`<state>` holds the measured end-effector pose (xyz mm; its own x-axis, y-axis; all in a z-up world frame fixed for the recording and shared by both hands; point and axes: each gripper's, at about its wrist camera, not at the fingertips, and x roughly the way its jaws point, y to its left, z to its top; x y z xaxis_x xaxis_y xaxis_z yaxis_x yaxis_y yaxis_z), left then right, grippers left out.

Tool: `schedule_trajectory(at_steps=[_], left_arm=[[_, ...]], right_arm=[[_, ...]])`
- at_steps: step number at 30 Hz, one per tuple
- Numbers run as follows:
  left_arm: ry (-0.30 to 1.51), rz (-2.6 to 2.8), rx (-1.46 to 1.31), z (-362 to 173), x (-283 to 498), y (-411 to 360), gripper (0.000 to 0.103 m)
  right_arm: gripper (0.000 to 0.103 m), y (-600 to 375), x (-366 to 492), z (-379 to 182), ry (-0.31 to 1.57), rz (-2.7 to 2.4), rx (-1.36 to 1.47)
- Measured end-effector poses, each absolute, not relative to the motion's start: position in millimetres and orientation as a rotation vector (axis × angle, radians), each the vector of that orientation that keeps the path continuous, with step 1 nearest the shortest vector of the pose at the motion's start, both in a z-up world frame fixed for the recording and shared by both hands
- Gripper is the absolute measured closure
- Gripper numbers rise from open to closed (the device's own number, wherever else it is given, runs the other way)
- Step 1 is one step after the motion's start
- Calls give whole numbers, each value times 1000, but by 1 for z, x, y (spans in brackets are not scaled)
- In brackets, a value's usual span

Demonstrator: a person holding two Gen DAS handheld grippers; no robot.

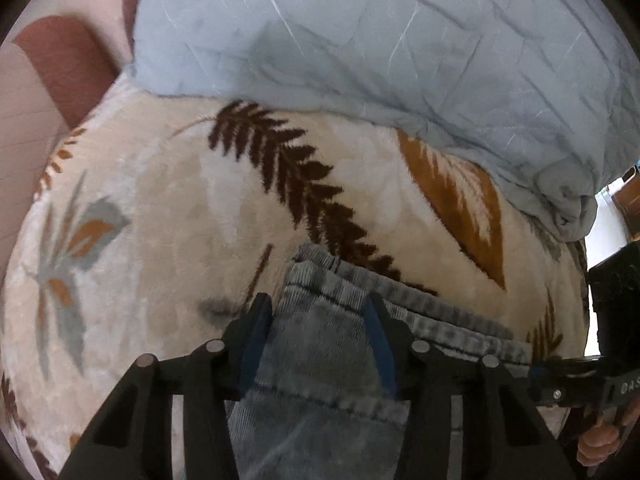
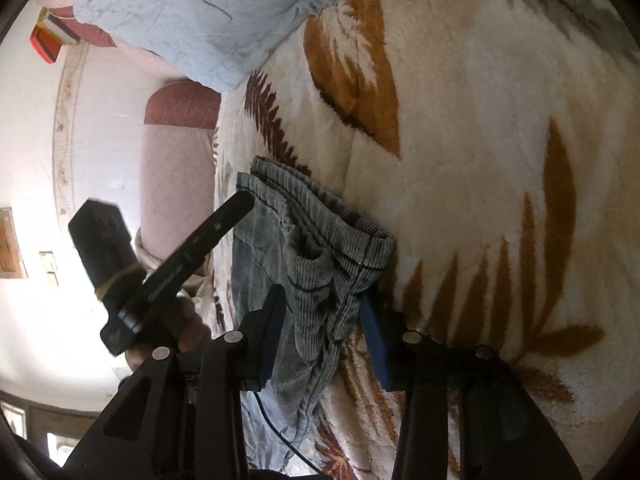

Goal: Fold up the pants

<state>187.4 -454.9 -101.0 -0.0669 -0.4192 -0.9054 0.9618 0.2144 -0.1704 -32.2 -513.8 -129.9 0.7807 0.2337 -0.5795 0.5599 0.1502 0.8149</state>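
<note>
Pants [image 1: 320, 360], grey corduroy, lower centre on leaf-print blanket [image 1: 160, 208]. Left gripper [image 1: 316, 312] and right gripper [image 2: 322, 312] both wide apart, straddling the waistband, clamping nothing. Soft, limp, moderately thick; best pinched at waistband corners.

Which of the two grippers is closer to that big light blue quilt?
Hard to say. The left gripper and right gripper both straddle the pants, well short of the quilt.

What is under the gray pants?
The pants lie on a fluffy cream blanket with brown leaf shapes. The part of the blanket right beneath them is covered, so anything else there stays hidden.
</note>
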Motion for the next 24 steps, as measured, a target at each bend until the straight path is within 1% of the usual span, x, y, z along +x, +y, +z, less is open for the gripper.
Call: schedule_trajectory(at_steps=[3,5,6,8,9,10,11,14,18,24], left_arm=[[1120,-1299,596,-106,193,-456,55],[1108,-1312,579,-106,192,-454,61],[1098,-1316,576,-106,191,-453,63],[1078,-1320,571,-104,187,-449,72],[1065,-1322,572,-103,185,-447,75],[1057,-1320,570,-101,185,-445,79],[1044,-1311,567,-97,182,-437,85],[1018,-1300,542,-87,175,-428,86],[994,-1296,481,-72,179,-413,86],[931,-1286,370,-23,193,-377,86]], right_arm=[[67,-514,-32,-130,697,-259,1421],[67,-513,-30,-130,701,-260,1408],[67,-513,-29,-129,702,-262,1400],[67,-511,-28,-128,703,-266,1375],[70,-510,-26,-126,704,-267,1358],[74,-509,-26,-126,700,-269,1349],[83,-509,-26,-126,703,-271,1344],[86,-509,-26,-127,710,-272,1332],[88,-505,-25,-114,685,-260,1269],[88,-493,-23,-91,622,-220,1178]])
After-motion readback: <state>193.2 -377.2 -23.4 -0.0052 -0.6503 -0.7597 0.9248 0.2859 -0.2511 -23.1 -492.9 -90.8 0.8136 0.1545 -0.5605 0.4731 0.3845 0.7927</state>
